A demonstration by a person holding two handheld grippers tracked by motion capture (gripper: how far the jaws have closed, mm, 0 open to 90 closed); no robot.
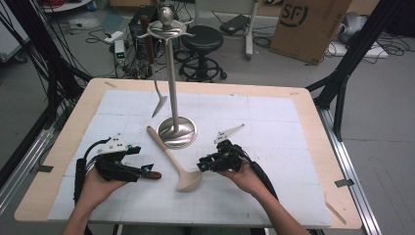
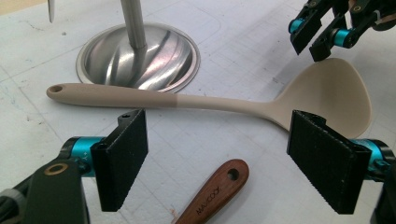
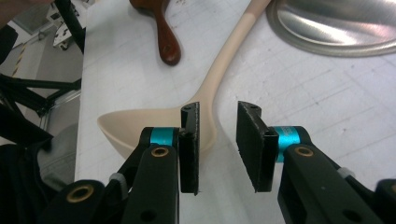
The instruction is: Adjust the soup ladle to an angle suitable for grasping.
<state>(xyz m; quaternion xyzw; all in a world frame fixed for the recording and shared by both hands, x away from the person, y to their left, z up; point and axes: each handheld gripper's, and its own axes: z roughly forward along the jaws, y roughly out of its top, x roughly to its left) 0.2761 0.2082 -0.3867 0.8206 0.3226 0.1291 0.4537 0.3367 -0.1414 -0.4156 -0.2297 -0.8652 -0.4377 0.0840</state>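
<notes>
beige ladle (image 1: 177,164) flat on the white mat (image 1: 274,196), between two hand-held grippers.

nearest: left gripper (image 1: 147,169), jaws wide apart and empty, a brown wooden handle (image 2: 215,191) lying just under them, ladle just beyond. right gripper (image 3: 218,144), jaws narrowly apart, pressing on nothing; they hang over the ladle's neck where bowl meets handle, whether touching i cannot tell. ladle bowl toward the person, handle running away to the steel stand base (image 1: 177,131). farther: a spatula (image 1: 157,93) hanging from the stand's hooks.
</notes>
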